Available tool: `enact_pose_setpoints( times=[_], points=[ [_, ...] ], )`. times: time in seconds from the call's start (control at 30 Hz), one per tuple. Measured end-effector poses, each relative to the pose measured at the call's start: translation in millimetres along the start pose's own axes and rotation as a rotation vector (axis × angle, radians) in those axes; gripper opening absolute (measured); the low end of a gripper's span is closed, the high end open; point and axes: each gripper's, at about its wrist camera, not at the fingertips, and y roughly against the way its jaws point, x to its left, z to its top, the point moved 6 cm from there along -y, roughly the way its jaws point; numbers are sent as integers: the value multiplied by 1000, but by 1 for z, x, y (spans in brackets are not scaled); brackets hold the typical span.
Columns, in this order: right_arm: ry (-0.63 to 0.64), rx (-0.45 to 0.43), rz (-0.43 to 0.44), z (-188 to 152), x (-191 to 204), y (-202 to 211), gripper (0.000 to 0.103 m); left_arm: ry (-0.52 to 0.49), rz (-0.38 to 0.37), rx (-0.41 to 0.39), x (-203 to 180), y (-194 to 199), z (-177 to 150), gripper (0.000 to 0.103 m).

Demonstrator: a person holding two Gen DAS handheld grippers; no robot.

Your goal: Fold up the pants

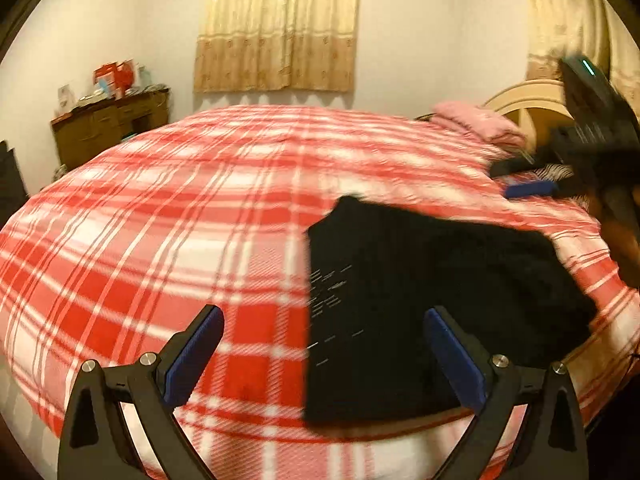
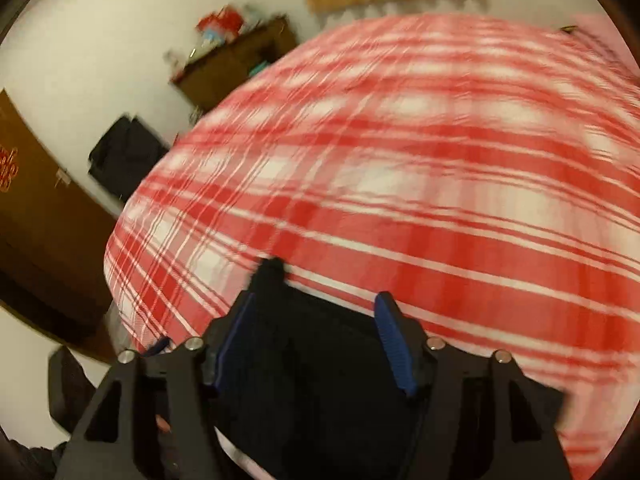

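On plaid bedspread [image 1: 200, 208]: folded black pants [image 1: 420, 300]

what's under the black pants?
The black pants lie on the red plaid blanket, which shows all around them. The patch directly beneath is covered, so anything there can't be seen.

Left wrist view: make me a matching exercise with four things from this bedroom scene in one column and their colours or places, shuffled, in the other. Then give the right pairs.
Things:
1. pants
2. bedspread
3. curtain
4. folded blanket

Descriptions:
A. pink, at the far end of the bed by the headboard
B. red and white plaid
C. black, lying flat near the bed's front edge
D. beige, hanging on the back wall

Pairs: 1-C, 2-B, 3-D, 4-A
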Motion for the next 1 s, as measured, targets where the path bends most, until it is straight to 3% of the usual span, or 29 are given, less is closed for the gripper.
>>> enact_pose_setpoints(
  times=[0.13, 0.3, 0.37, 0.47, 0.53, 0.87, 1.0],
  points=[
    [-104, -65, -94, -35, -53, 57, 67, -59, 5, 30, -24, -13, 5, 101],
    [-141, -41, -193, -92, -81, 82, 67, -109, -1, 81, -44, -26, -2, 101],
    [-127, -36, -181, -109, -76, 83, 65, -156, 23, 139, -52, -35, -14, 101],
    [-126, 53, -217, -130, -79, 65, 49, -144, 19, 154, -49, -41, -21, 101],
    [-110, 75, -218, -144, -79, 55, 48, -141, 14, 154, -49, -37, -23, 101],
    [-126, 63, -166, -145, -89, 56, 47, -90, 60, 106, -20, -24, -4, 101],
    [-150, 62, -148, -150, -89, 60, 47, -63, 65, 123, -6, -33, 0, 101]
  ],
)
